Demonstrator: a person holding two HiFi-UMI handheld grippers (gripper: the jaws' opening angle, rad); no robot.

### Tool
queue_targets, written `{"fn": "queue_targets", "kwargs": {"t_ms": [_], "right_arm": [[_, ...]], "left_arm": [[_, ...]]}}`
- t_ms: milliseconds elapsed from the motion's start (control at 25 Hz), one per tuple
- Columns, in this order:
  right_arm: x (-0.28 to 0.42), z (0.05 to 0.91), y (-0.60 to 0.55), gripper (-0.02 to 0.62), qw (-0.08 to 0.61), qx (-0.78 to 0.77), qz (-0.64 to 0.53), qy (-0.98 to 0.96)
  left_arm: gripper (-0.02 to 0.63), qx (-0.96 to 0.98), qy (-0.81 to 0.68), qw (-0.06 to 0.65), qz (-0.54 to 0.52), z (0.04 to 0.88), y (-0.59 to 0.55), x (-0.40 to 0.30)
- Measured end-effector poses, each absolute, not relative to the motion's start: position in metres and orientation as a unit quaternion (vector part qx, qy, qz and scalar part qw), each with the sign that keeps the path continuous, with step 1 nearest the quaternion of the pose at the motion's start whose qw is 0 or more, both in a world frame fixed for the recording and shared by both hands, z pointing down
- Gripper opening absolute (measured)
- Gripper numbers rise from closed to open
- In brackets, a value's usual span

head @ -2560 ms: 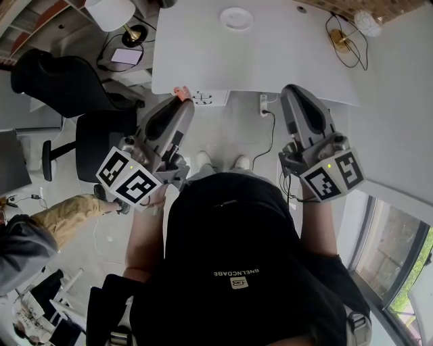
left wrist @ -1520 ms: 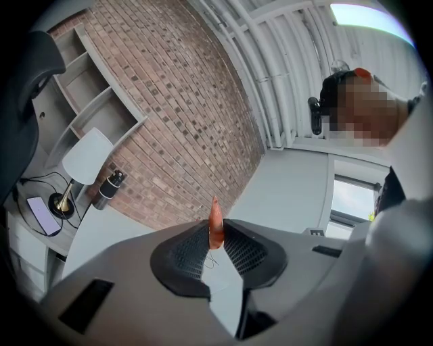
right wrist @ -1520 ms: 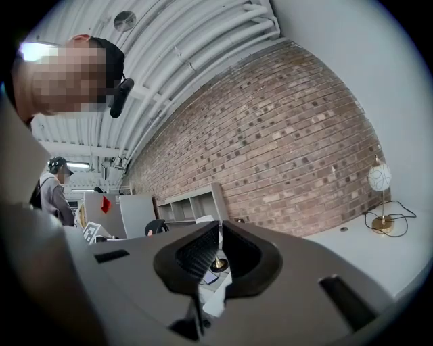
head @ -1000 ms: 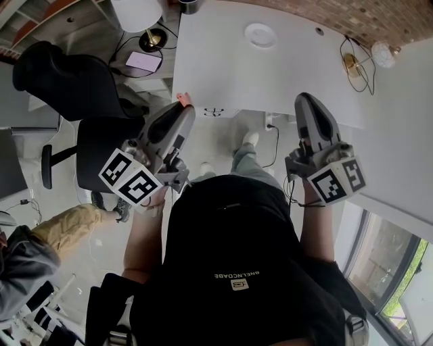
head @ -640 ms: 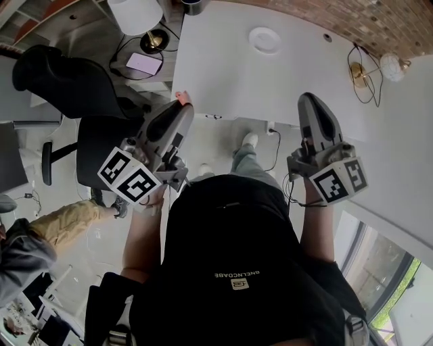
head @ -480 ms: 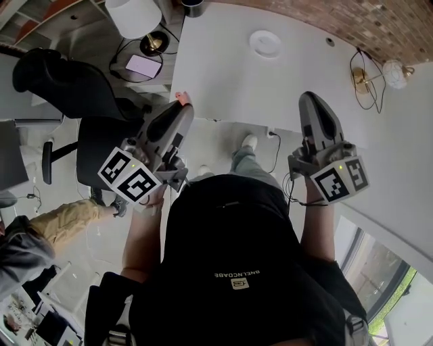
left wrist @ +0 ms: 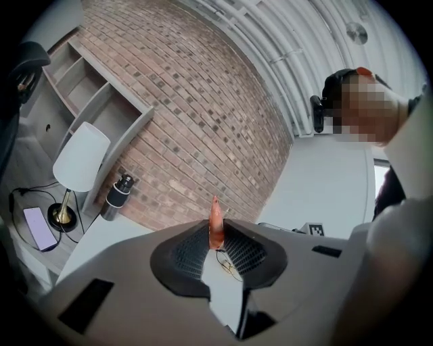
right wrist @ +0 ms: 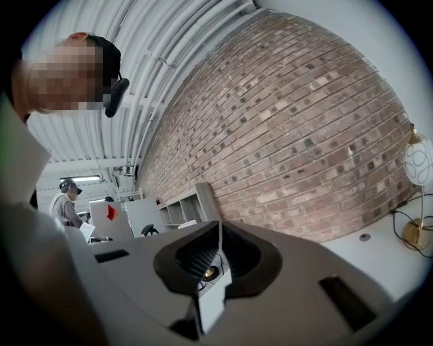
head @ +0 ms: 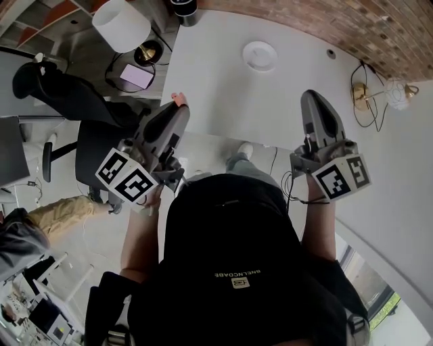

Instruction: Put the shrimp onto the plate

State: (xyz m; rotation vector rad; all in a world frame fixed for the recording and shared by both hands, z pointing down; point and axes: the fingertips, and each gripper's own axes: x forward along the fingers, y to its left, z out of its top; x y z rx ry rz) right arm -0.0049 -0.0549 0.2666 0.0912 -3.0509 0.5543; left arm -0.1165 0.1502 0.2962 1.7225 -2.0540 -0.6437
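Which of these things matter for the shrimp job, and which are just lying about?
Job: shrimp, clamped in the left gripper; white plate on the table; right gripper, shut and empty.
Lying about: lamp; phone; flask; office chair.

A white worktop [head: 223,101] stretched ahead of me, its far edge against a brick wall [head: 352,27]. A dark bottle [head: 183,7] stood at its far left corner, and a small round hole [head: 331,53] sat near the wall on the right. To my left, a lamp with a white shade [head: 122,25] stood beside a phone [head: 137,76], with a black chair [head: 67,94] nearer me. Off to the right I saw a globe lamp [head: 398,94] and looping cables [head: 358,74]. A person in tan trousers [head: 57,215] sat at my lower left.
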Motion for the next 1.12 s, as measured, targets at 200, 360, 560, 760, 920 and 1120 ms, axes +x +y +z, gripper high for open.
{"fn": "queue_targets", "kwargs": {"t_ms": [200, 360, 560, 760, 920, 1120], "right_arm": [[-0.004, 0.27, -0.097, 0.008, 0.021, 0.016, 0.188, -0.982], [0.001, 0.275, -0.134, 0.008, 0.018, 0.011, 0.198, -0.98], [0.009, 0.282, -0.167, 0.008, 0.013, 0.007, 0.214, -0.977], [0.016, 0.293, -0.191, 0.008, 0.016, 0.009, 0.227, -0.974], [0.021, 0.293, -0.202, 0.007, 0.009, 0.016, 0.234, -0.972], [0.032, 0.295, -0.214, 0.008, 0.002, 0.021, 0.234, -0.972]], "left_arm": [[0.069, 0.598, -0.745, 0.198, -0.221, 0.296, 0.116, -0.114], [0.069, 0.586, -0.754, 0.206, -0.212, 0.299, 0.087, -0.108], [0.069, 0.582, -0.758, 0.218, -0.199, 0.299, 0.055, -0.095], [0.069, 0.581, -0.76, 0.224, -0.187, 0.296, 0.031, -0.087], [0.069, 0.585, -0.758, 0.228, -0.176, 0.295, 0.019, -0.087], [0.069, 0.592, -0.758, 0.224, -0.157, 0.298, 0.0, -0.084]]}}
